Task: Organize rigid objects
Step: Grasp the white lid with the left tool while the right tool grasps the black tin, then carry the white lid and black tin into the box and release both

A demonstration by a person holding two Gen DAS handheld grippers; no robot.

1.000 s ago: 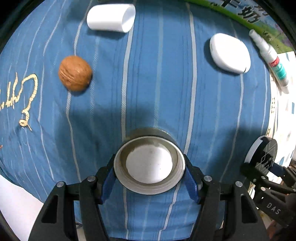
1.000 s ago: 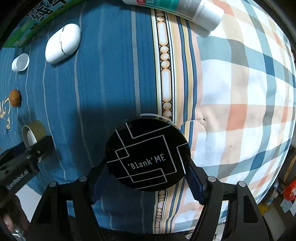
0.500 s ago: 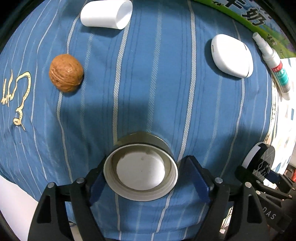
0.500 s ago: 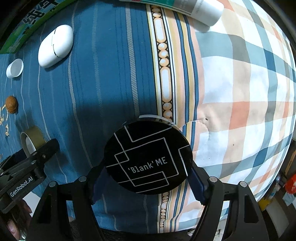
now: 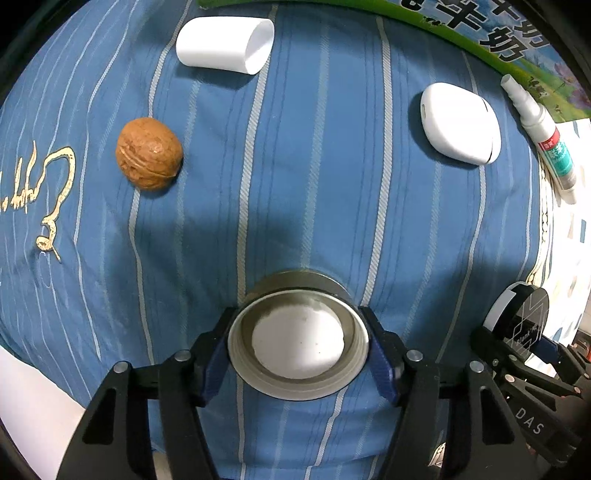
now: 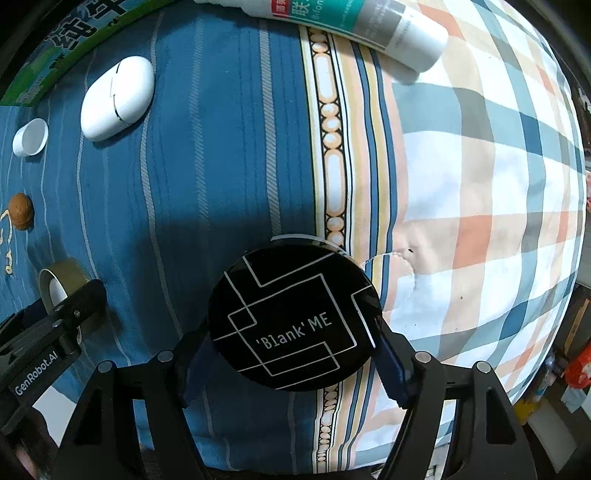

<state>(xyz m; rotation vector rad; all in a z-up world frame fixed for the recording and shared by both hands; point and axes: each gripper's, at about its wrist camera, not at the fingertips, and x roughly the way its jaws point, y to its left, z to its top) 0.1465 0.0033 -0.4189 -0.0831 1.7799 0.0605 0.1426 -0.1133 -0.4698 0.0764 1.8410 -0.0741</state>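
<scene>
Since my left gripper (image 5: 298, 349) has just closed its 2 jaws onto the tape roll (image 5: 298, 345), it feels light, stiff; my right gripper (image 6: 293, 343) clamps the slick black compact (image 6: 293, 321) at its rim.

Home bedroom: bed with blue striped sheet (image 5: 295, 184) meeting plaid sheet (image 6: 480, 184), household bits on it — walnut (image 5: 149, 153), spray bottle (image 6: 354, 22).
</scene>
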